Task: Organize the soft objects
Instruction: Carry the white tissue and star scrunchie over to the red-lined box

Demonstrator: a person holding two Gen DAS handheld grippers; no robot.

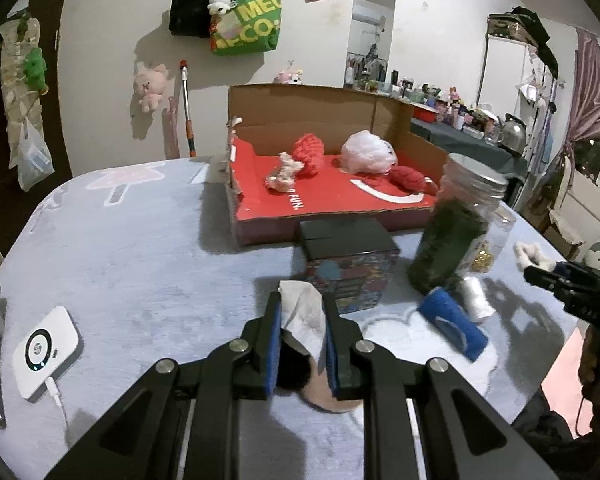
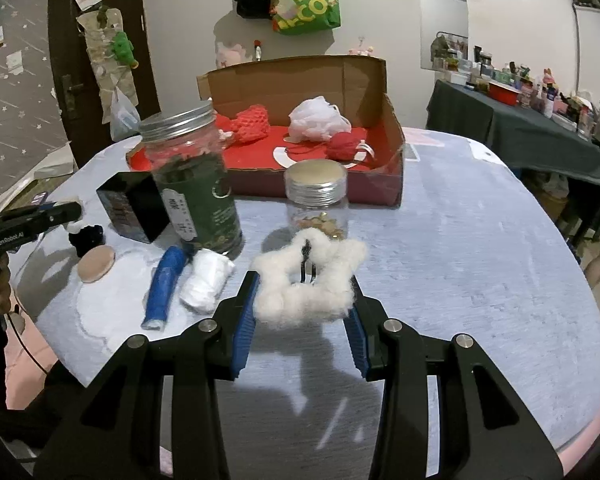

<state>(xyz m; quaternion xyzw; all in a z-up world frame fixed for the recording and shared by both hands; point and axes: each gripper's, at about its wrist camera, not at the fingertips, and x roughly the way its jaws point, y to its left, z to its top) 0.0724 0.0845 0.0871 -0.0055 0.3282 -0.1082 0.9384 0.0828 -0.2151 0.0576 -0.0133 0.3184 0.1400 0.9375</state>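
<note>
Closest in the left wrist view, the left gripper (image 1: 302,312) pinches a crumpled white tissue (image 1: 305,318) above the table (image 1: 140,248), short of the cardboard box (image 1: 320,196) holding red and white soft things.

From the right wrist view, the right gripper (image 2: 305,294) clasps a fluffy white star (image 2: 310,280), seemingly lifted, near a small jar (image 2: 316,200).

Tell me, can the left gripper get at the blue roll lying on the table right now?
Probably not yet: the left gripper is shut on a crumpled tissue. The blue roll lies unobstructed on the table, to its right.
</note>
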